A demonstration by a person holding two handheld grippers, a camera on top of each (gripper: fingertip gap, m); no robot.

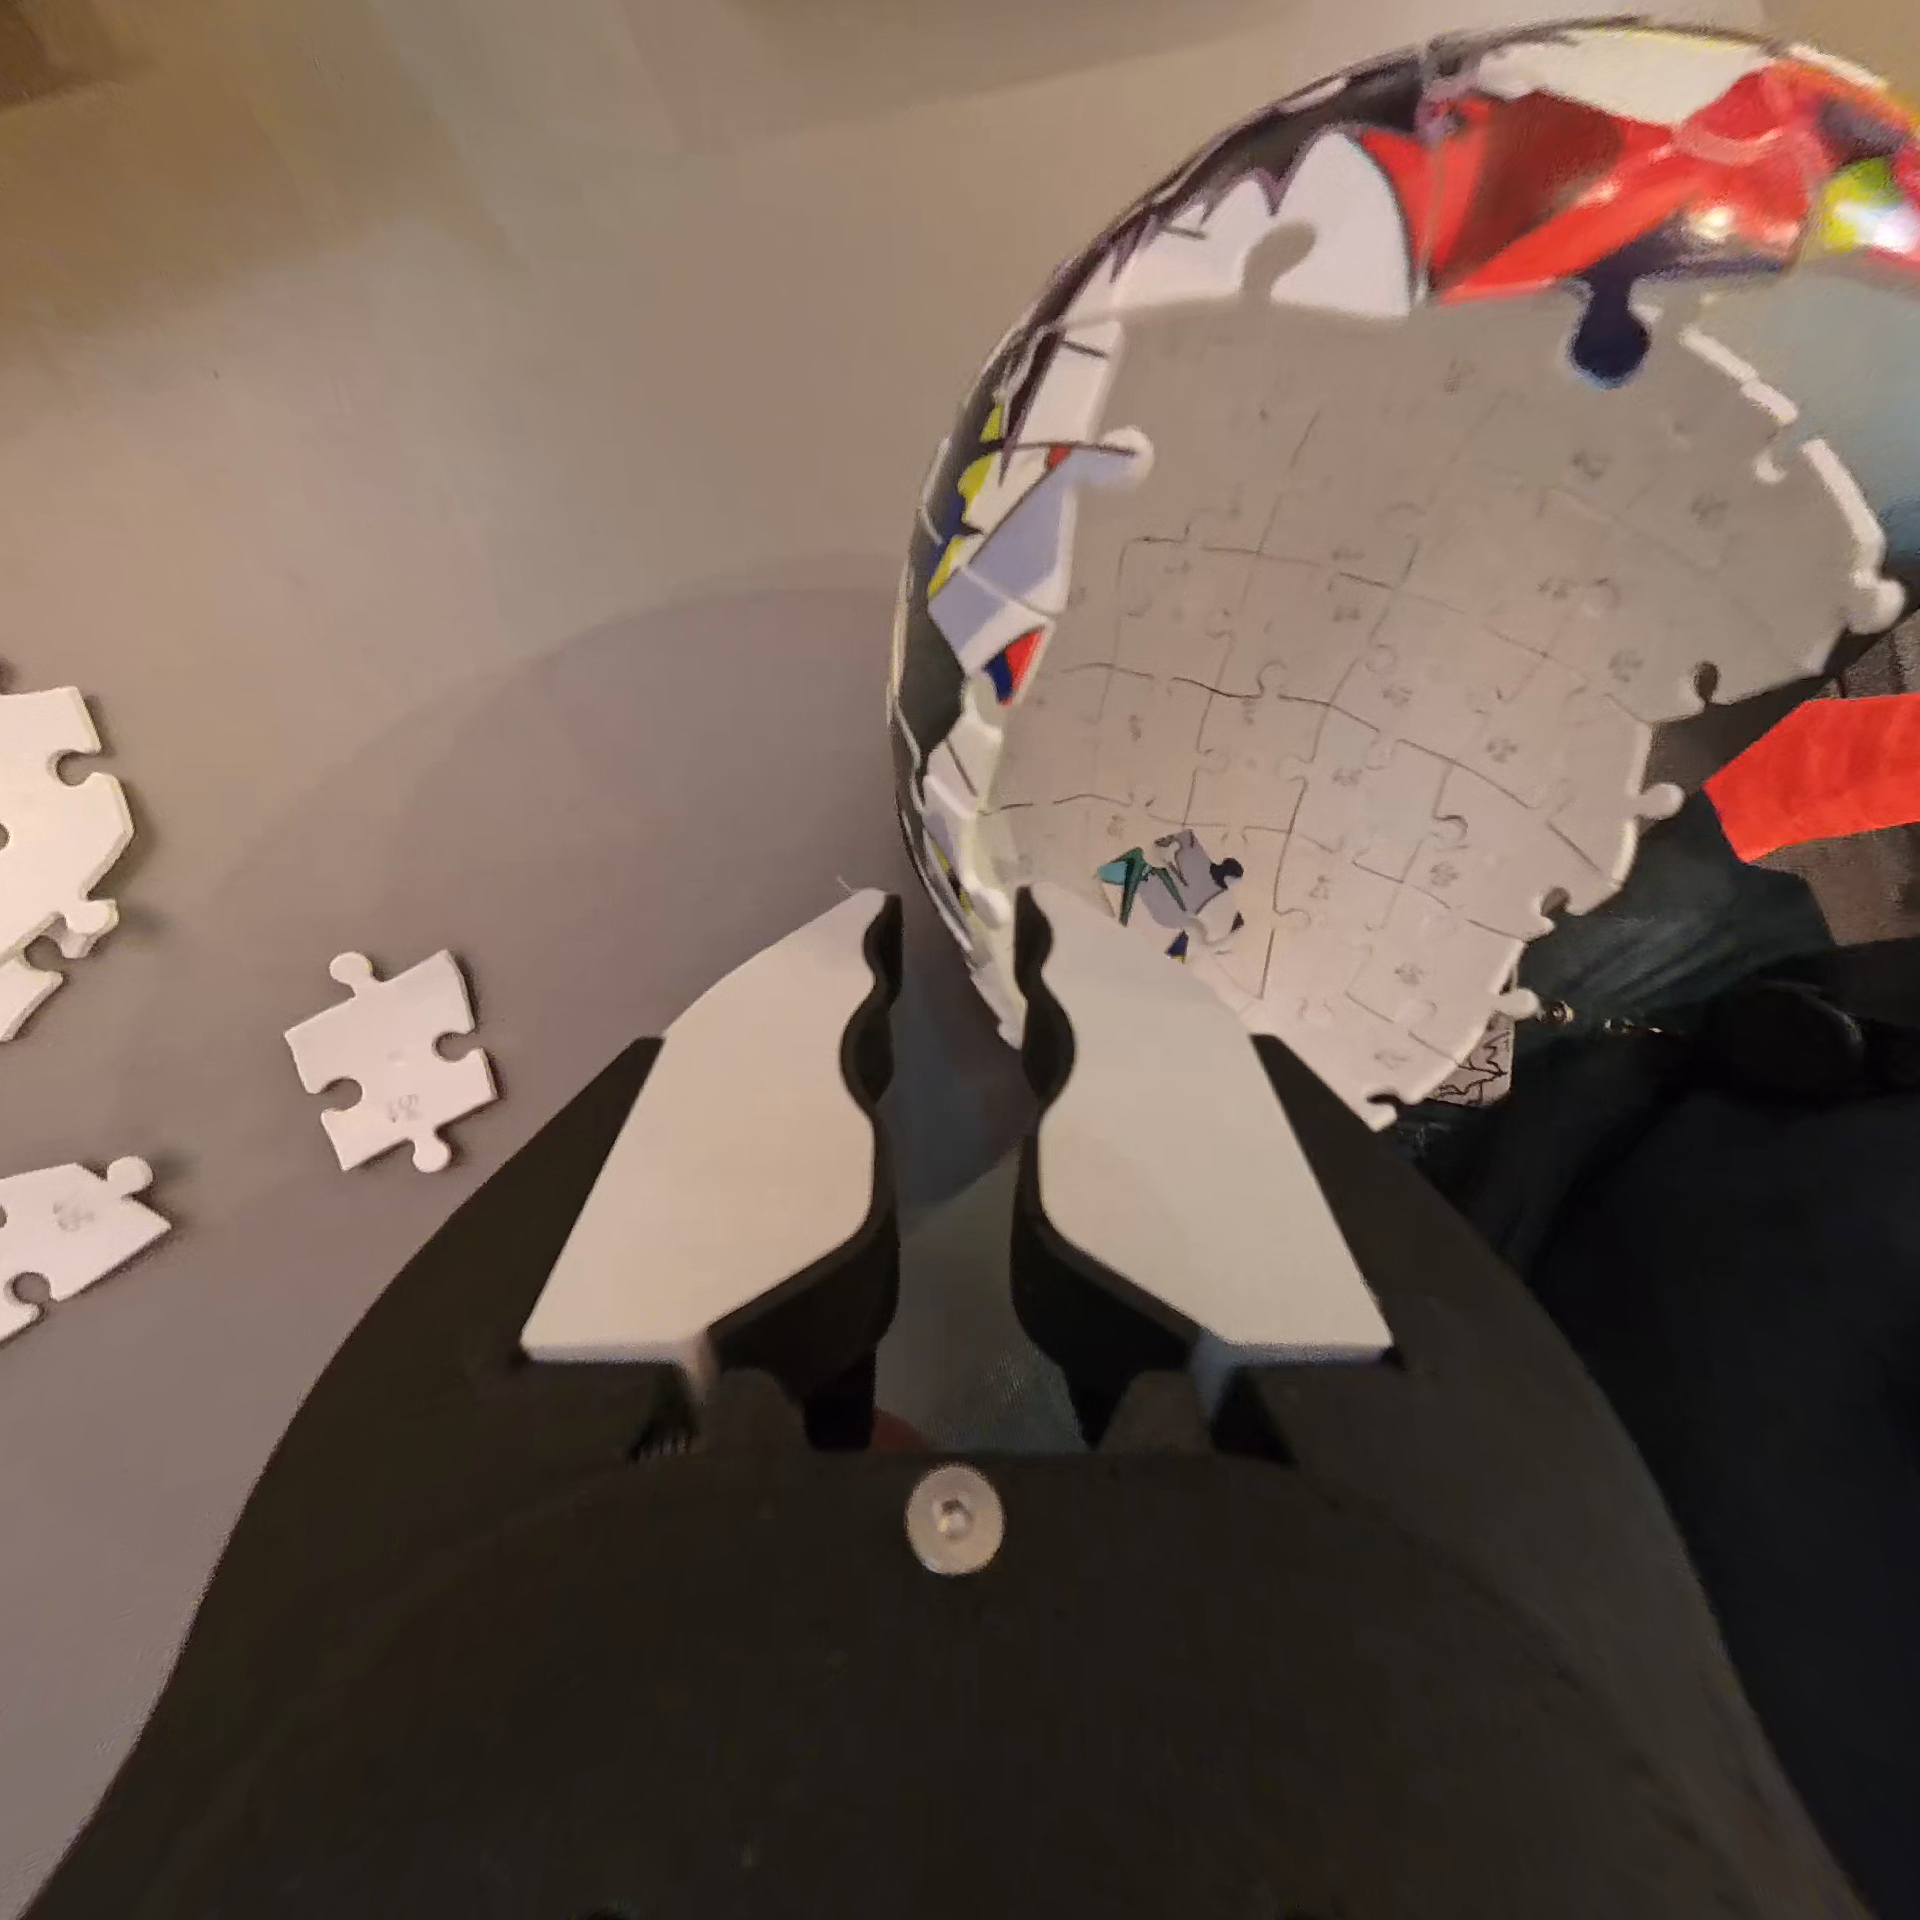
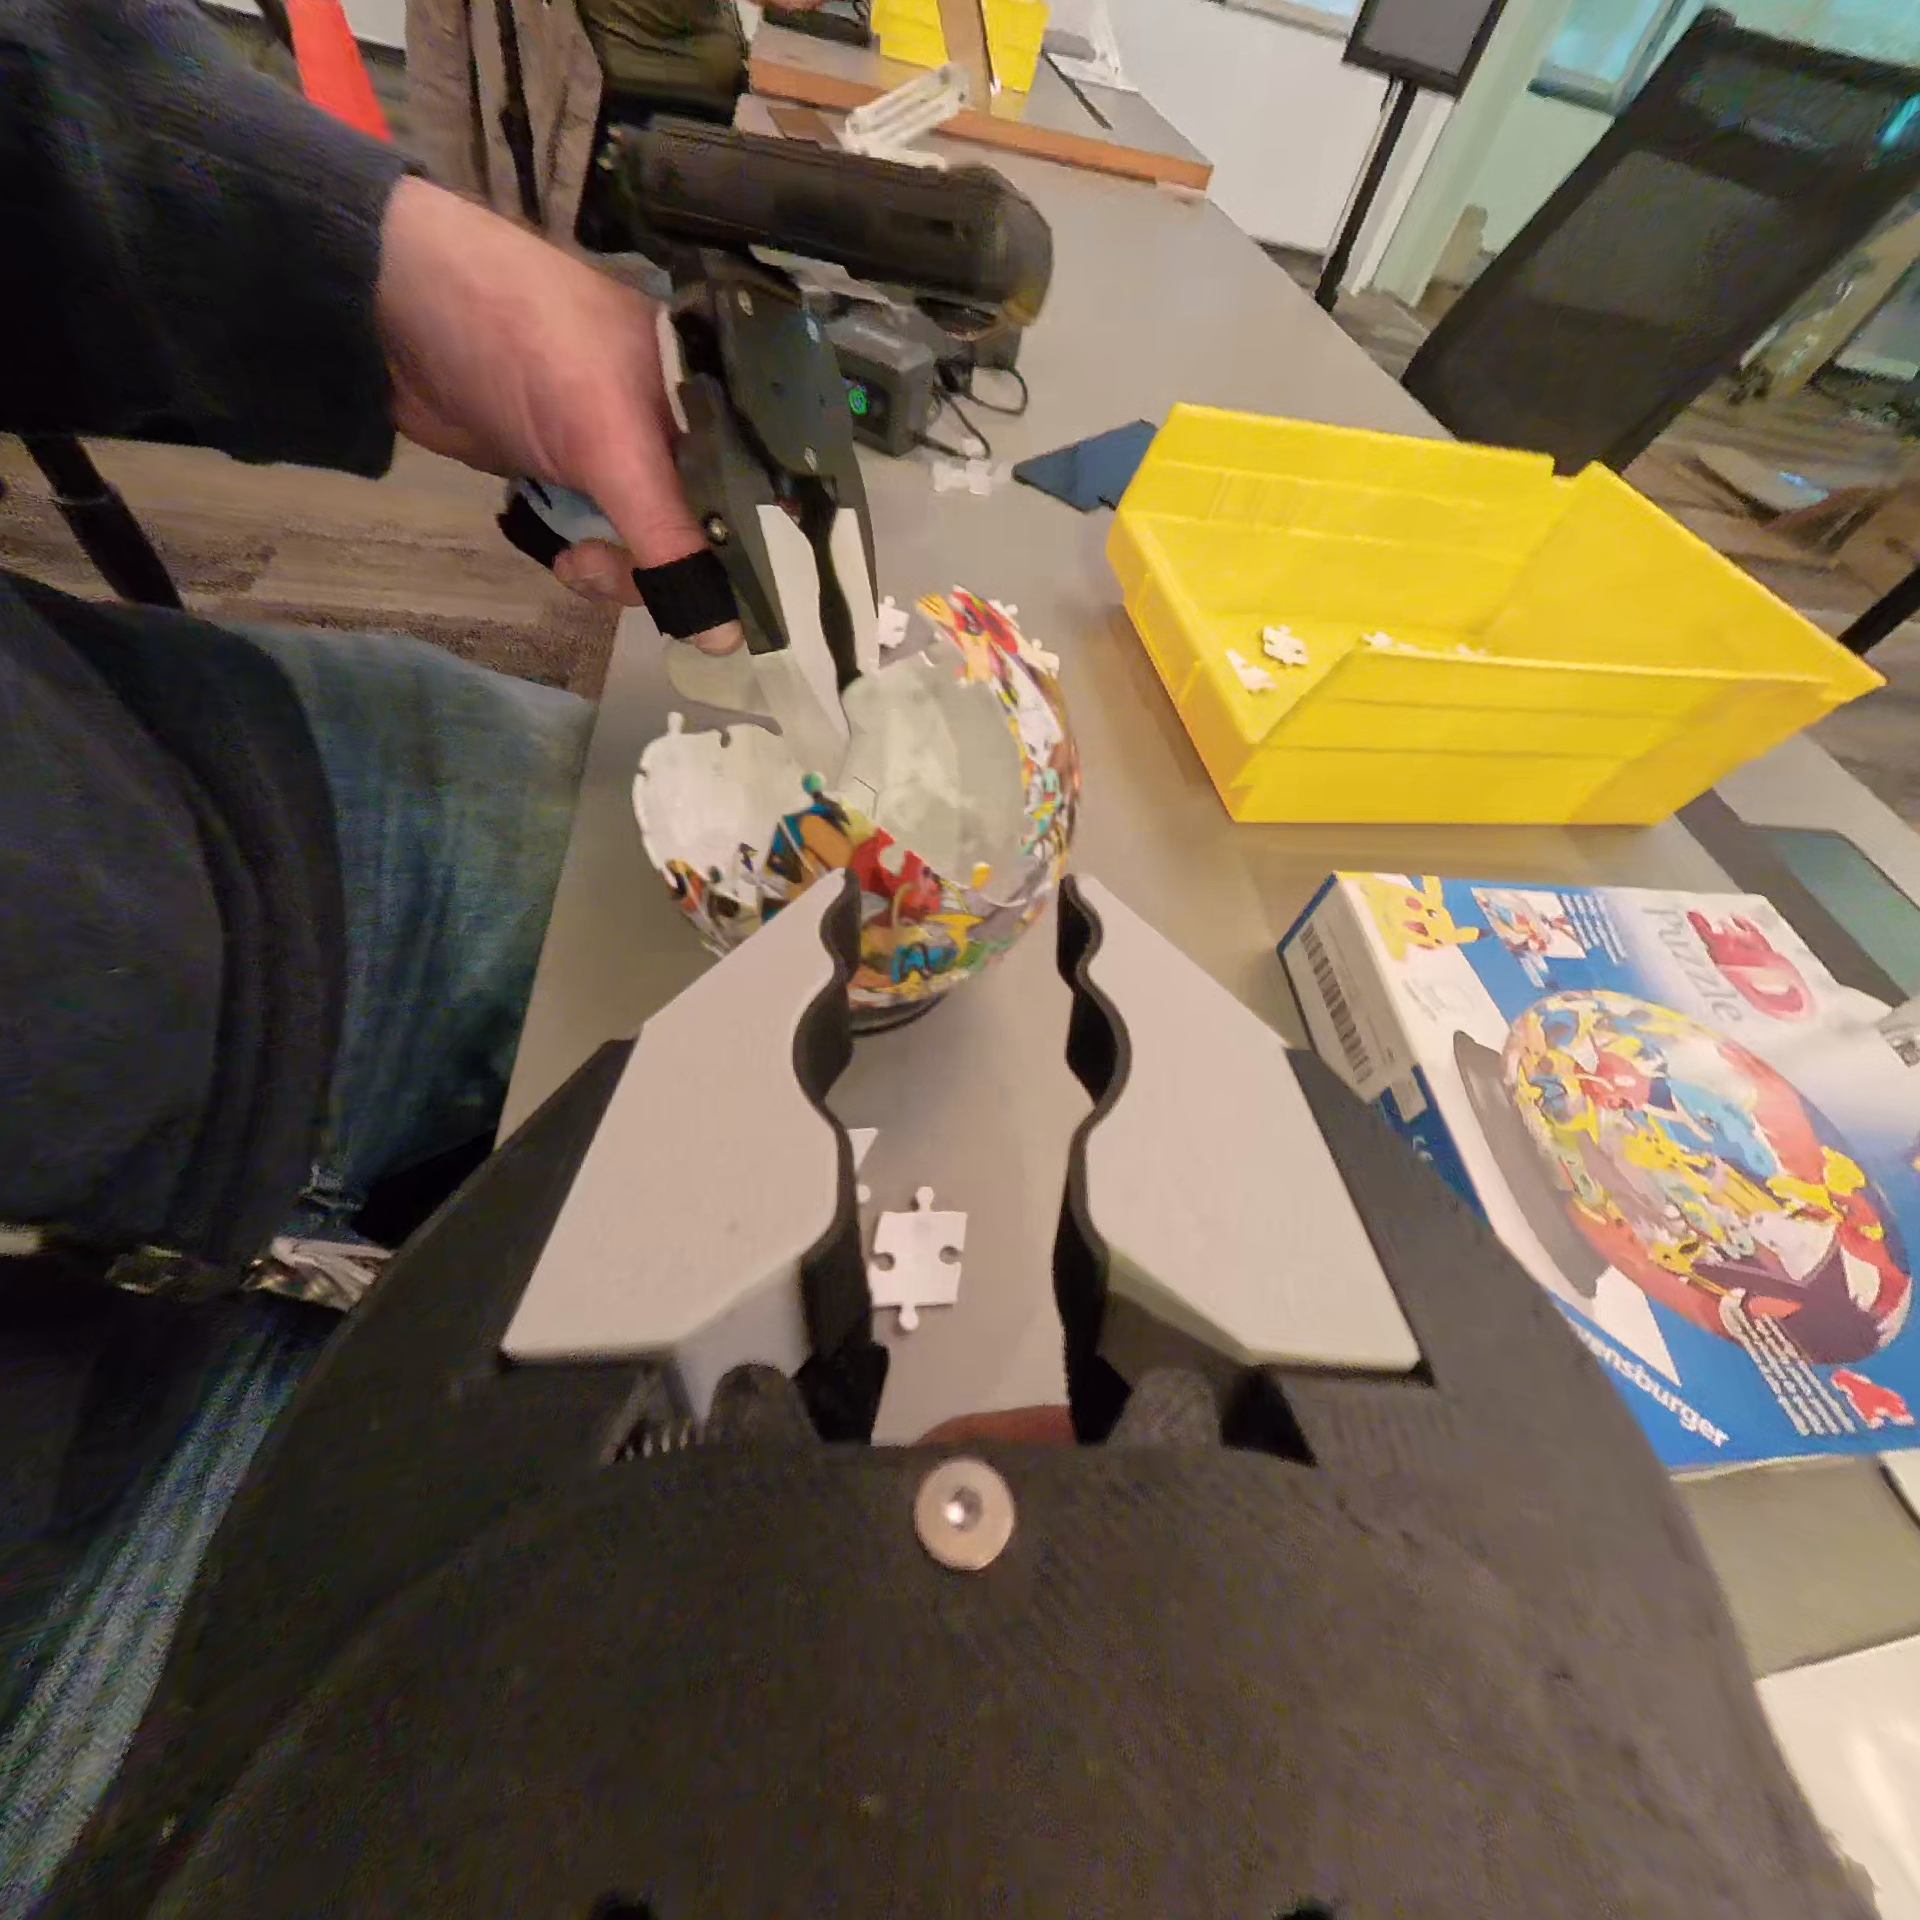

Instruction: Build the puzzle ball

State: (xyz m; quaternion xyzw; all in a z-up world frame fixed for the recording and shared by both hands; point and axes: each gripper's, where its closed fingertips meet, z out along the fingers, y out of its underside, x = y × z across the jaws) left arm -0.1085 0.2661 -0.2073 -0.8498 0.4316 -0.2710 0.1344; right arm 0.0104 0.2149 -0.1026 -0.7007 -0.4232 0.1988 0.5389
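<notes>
The partly built puzzle ball point(image 1: 1351, 675) is an open shell, colourful outside and white inside, standing on the grey table point(image 1: 468, 468). My left gripper point(image 1: 961, 920) is nearly closed with the shell's rim between its fingertips, one finger inside and one outside. A loose coloured piece point(image 1: 1169, 883) lies inside the shell. White pieces point(image 1: 390, 1060) lie face down to the left. In the right wrist view the ball point(image 2: 935, 831) sits just beyond my right gripper point(image 2: 956, 904), which is open and empty above a white piece point(image 2: 920, 1257). The left gripper point(image 2: 821, 665) shows there at the ball's rim.
A yellow bin point(image 2: 1455, 675) with a few white pieces stands to the right of the ball. The puzzle's box point(image 2: 1662, 1143) lies at the near right. A person's hand point(image 2: 520, 384) holds the left gripper; their legs are at the table's left edge point(image 2: 561, 883). Across from one pair of fingers to the other is roughly 15 centimetres. The right tips stand about 12 centimetres off the white piece point(image 2: 920, 1257).
</notes>
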